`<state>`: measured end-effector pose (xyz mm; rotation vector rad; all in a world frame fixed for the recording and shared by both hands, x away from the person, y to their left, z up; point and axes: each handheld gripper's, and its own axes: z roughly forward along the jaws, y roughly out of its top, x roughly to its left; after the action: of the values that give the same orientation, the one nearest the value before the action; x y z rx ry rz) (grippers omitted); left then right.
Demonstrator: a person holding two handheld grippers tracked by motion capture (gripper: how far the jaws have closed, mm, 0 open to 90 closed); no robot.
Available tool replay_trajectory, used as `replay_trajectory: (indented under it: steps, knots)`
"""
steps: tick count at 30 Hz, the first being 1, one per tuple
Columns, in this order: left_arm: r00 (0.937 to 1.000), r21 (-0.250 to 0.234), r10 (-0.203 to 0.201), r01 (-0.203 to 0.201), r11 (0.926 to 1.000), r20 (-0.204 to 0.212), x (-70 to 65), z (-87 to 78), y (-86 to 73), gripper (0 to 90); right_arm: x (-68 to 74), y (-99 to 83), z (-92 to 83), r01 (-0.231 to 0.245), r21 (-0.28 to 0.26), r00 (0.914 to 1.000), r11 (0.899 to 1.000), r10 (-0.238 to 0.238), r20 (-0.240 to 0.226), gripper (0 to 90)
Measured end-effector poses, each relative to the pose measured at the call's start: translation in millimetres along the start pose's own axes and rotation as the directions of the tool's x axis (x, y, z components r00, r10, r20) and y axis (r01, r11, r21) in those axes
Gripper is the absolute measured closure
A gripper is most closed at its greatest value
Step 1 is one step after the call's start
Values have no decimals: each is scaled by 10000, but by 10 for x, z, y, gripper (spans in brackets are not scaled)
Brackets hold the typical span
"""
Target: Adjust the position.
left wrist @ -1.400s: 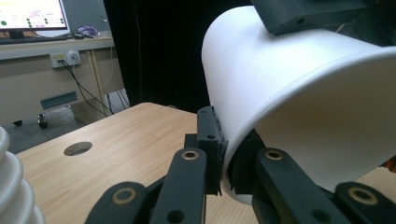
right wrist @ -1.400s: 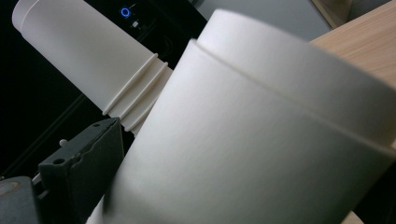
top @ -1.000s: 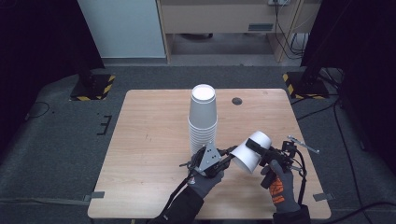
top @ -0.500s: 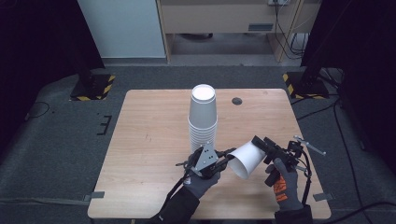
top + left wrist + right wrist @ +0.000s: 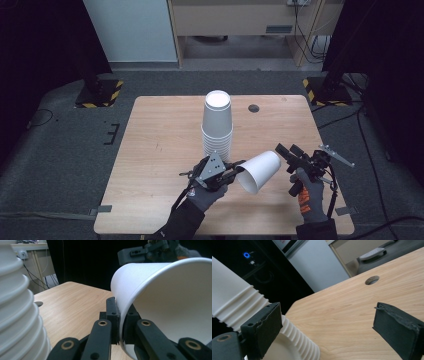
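Note:
A tall stack of white paper cups point(image 5: 217, 125) stands upside down at the middle of the wooden table point(image 5: 160, 130). Just in front of it, my left gripper point(image 5: 239, 171) is shut on the rim of a single white cup point(image 5: 260, 170), which lies tilted above the table with its base pointing right. In the left gripper view the jaws pinch that cup's point(image 5: 170, 302) wall, with the stack point(image 5: 17, 310) close on the left. My right gripper point(image 5: 289, 151) is open, a little to the right of the cup's base and apart from it. Its pads point(image 5: 264, 327) stand wide with nothing between them.
A round cable hole point(image 5: 254, 108) sits in the table behind and to the right of the stack. The stack point(image 5: 237, 302) lies close to my right gripper's left pad in the right gripper view. Dark floor, stands and cables surround the table.
My right gripper has let go of the cup's base and drawn back to the right. The cup has stayed with my left gripper, which moved slightly and holds it by the rim.

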<state>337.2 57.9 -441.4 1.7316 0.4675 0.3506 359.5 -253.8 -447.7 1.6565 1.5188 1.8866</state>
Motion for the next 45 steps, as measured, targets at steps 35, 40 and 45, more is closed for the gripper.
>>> replay_trajectory:
  steps: [35, 40, 45]
  knots:
    - [9983, 1604, -509, 547, 9855, -278, 276, -676, -279, 858, -245, -61, 10, 3206, 1837, 9021, 9292, -3587, 2400, 91]
    - [9976, 1849, -596, 652, 9806, -358, 322, -798, -321, 858, -258, -75, 14, 3271, 1916, 8966, 9254, -3679, 2464, 91]
    - [9970, 1958, -623, 702, 9781, -462, 360, -924, -338, 858, -267, -84, 14, 3318, 1984, 8935, 9223, -3747, 2477, 91]
